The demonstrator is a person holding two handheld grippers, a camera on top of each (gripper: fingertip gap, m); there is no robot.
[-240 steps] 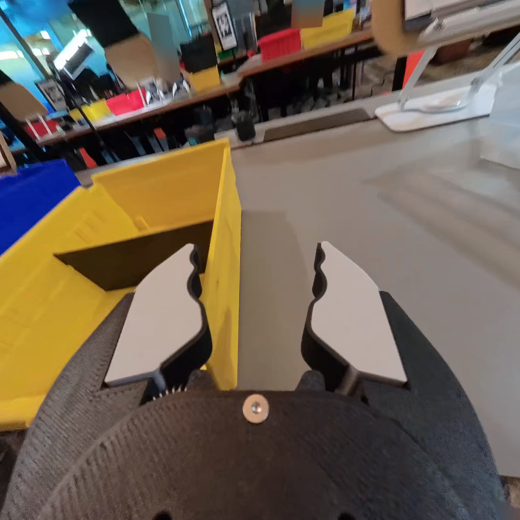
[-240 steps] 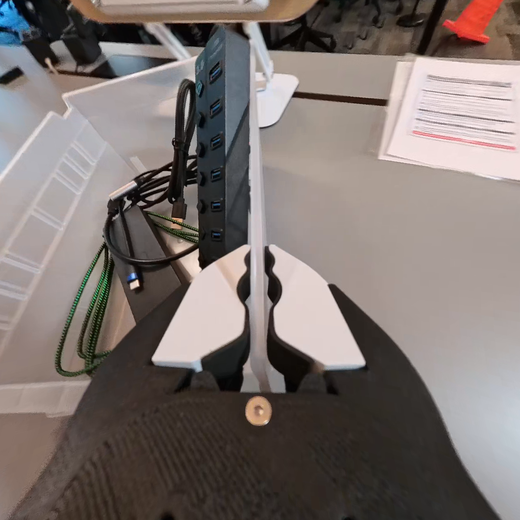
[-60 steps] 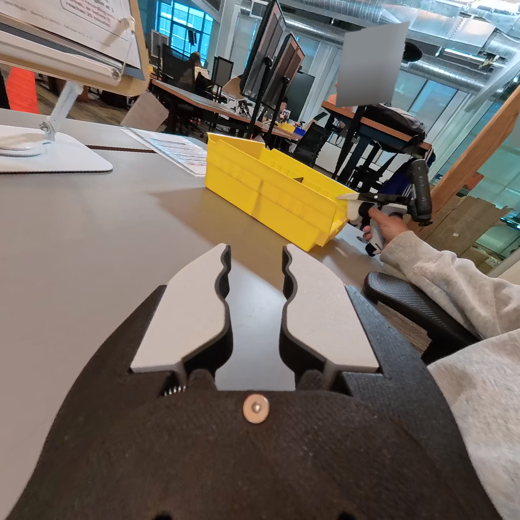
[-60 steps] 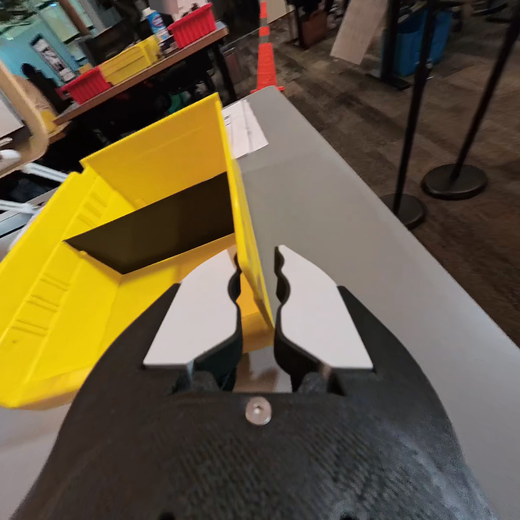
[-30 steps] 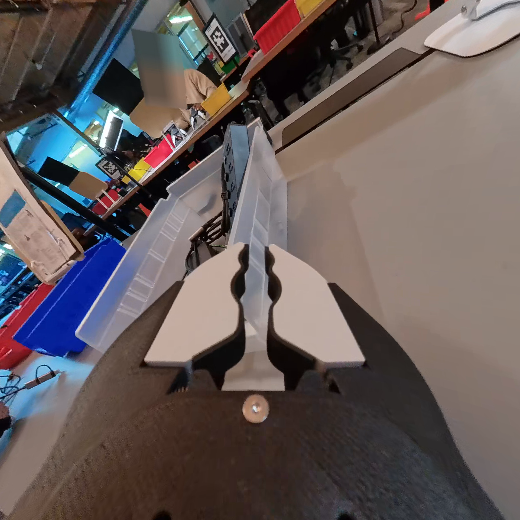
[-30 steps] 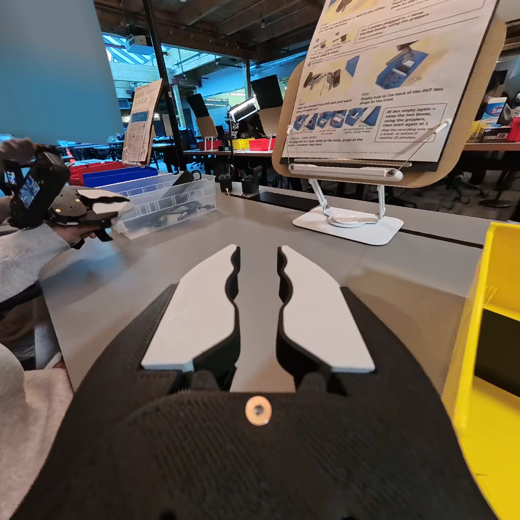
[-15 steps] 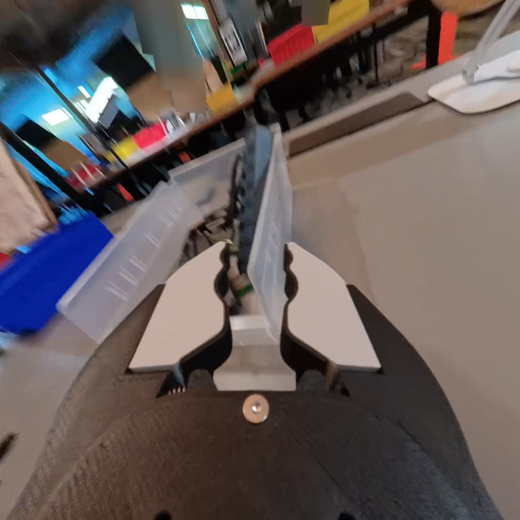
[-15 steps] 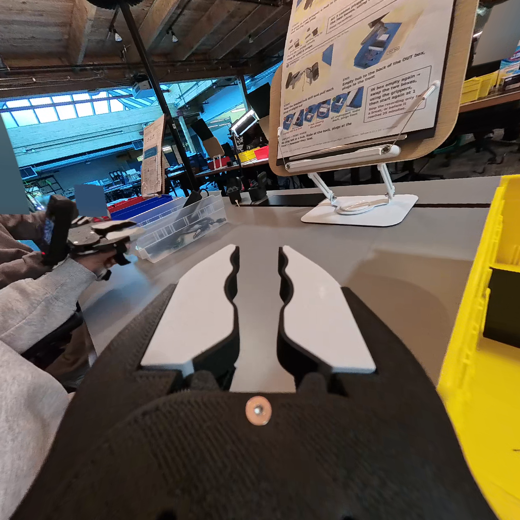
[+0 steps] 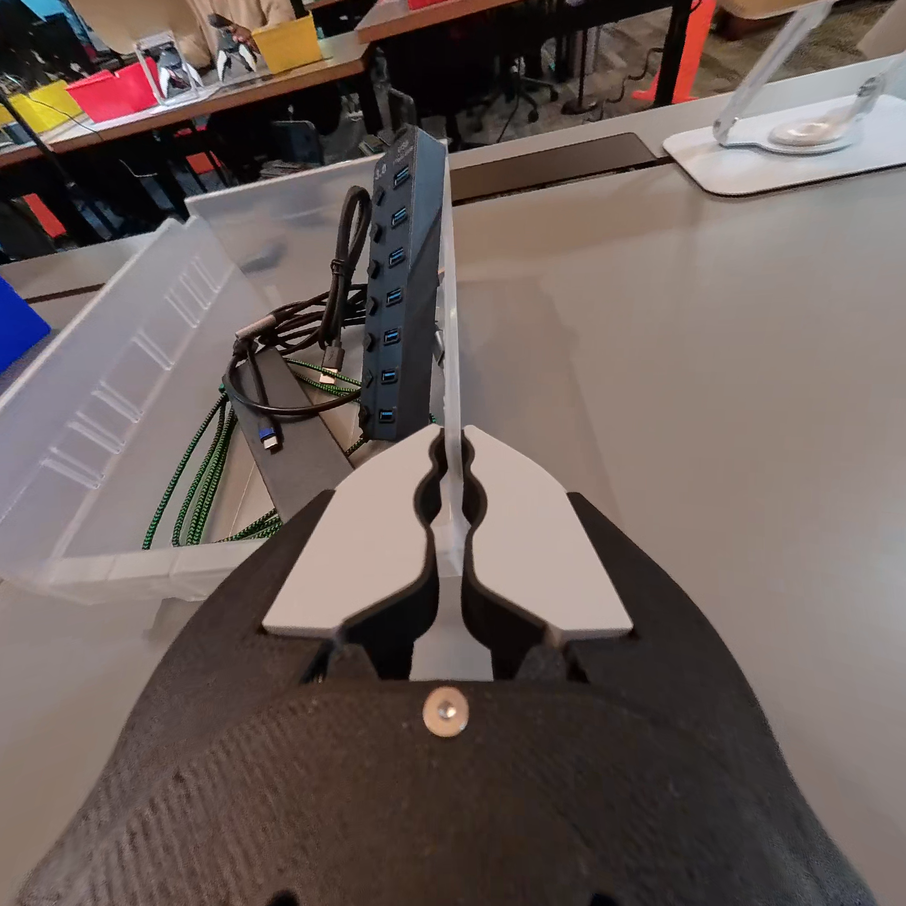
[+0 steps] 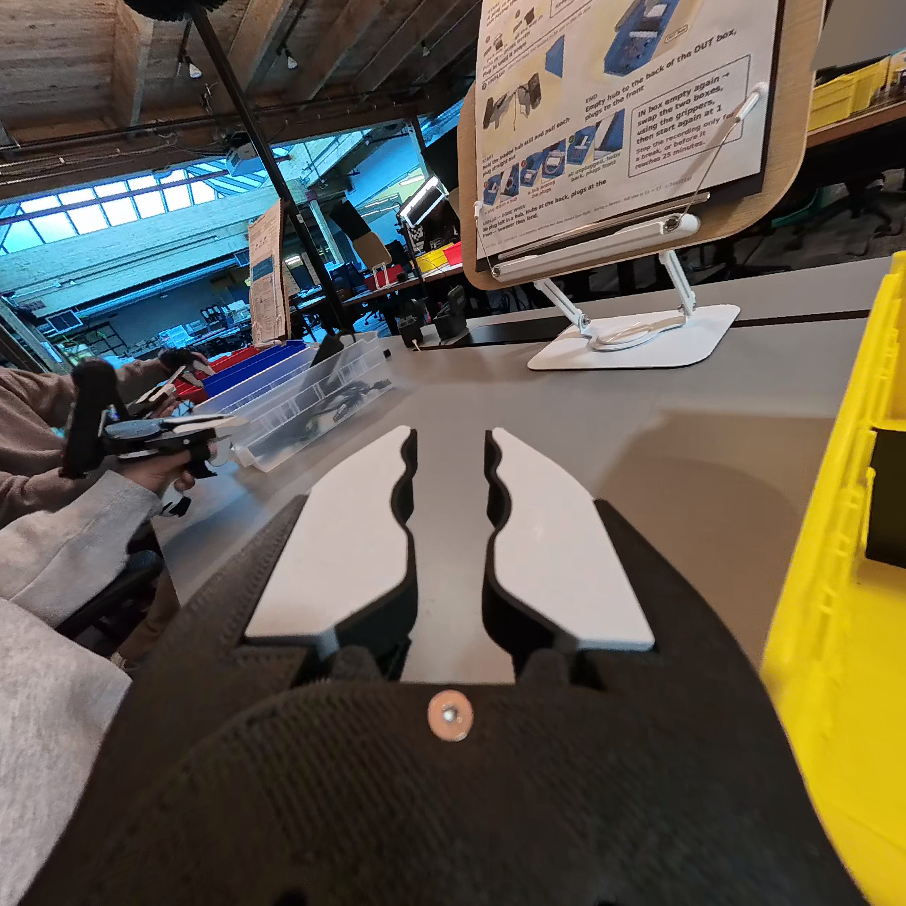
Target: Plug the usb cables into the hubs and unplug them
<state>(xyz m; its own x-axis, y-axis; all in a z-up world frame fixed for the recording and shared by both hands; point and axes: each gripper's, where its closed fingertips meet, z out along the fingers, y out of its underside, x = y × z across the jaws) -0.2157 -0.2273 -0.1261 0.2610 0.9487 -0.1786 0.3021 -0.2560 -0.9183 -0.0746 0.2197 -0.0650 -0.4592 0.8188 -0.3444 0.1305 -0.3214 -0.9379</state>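
My left gripper [image 9: 448,436] is shut on the right wall of a clear plastic bin [image 9: 122,372], near its front corner. In the bin a dark USB hub [image 9: 399,294] with blue ports leans upright against that wall. A second flat dark hub [image 9: 294,441] lies on the bin floor among black cables [image 9: 343,255] and green braided cables [image 9: 201,470]. My right gripper [image 10: 450,441] is open and empty above the grey table [image 10: 564,416]. In the right wrist view the left gripper [image 10: 206,424] shows far left, at the clear bin [image 10: 314,402].
A yellow bin [image 10: 843,564] stands close on the right of my right gripper. A white stand [image 10: 637,338] with an instruction sheet is at the table's back. Blue bins [image 10: 255,367] lie behind the clear one. A person's sleeves [image 10: 63,529] are at the left. The grippers' ends are close to 50 cm from one another.
My left gripper loosened around the bin wall half a second ago and is shut on it again, and its view has rolled level. The right gripper stays open and has tilted slightly.
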